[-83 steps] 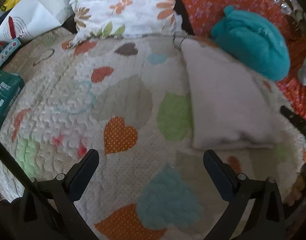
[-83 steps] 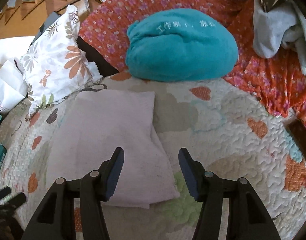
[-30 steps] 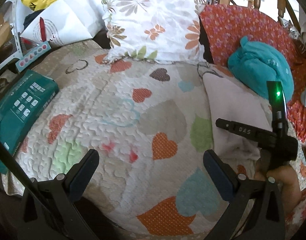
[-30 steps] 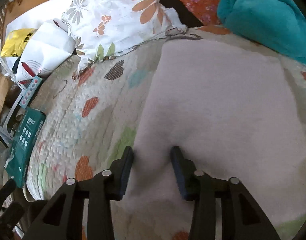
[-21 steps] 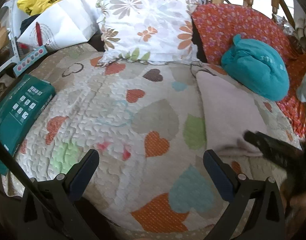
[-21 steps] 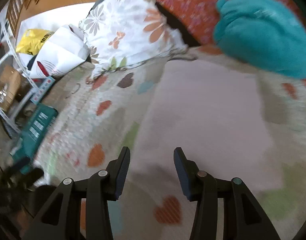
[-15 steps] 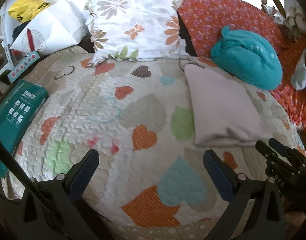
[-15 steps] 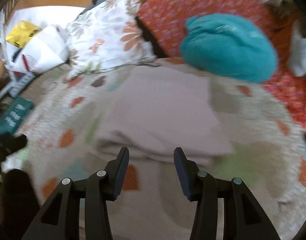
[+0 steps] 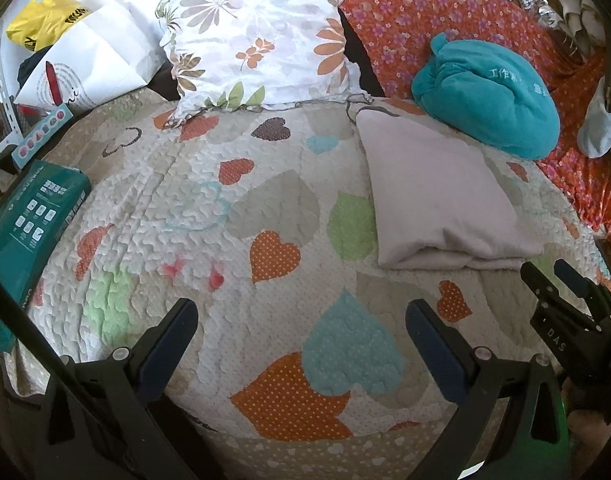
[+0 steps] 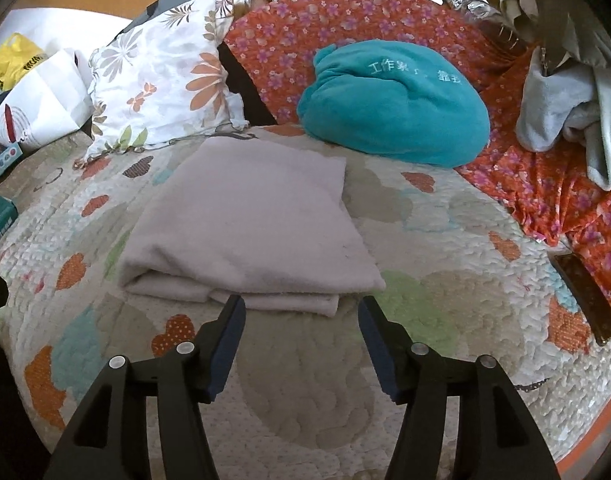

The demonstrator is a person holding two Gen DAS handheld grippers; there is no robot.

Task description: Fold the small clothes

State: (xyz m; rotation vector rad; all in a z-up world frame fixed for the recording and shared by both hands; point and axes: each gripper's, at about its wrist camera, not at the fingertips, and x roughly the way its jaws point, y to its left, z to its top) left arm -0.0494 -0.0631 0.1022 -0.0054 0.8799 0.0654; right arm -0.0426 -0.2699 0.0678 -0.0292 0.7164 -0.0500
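With the folded cloth [image 10: 245,224] lying flat on the quilt [image 10: 445,280], the right gripper [image 10: 301,316] is opening, empty, just short of it, and the left gripper [image 9: 301,332] hangs wide apart, so both should back off without snagging its near edge.

Bright, even daylight fills both views, with soft shadows only. Focus is sharp, without motion blur. Fisheye distortion bends the quilt [image 9: 265,208] into a dome, and dark vignetting closes off every corner of each frame
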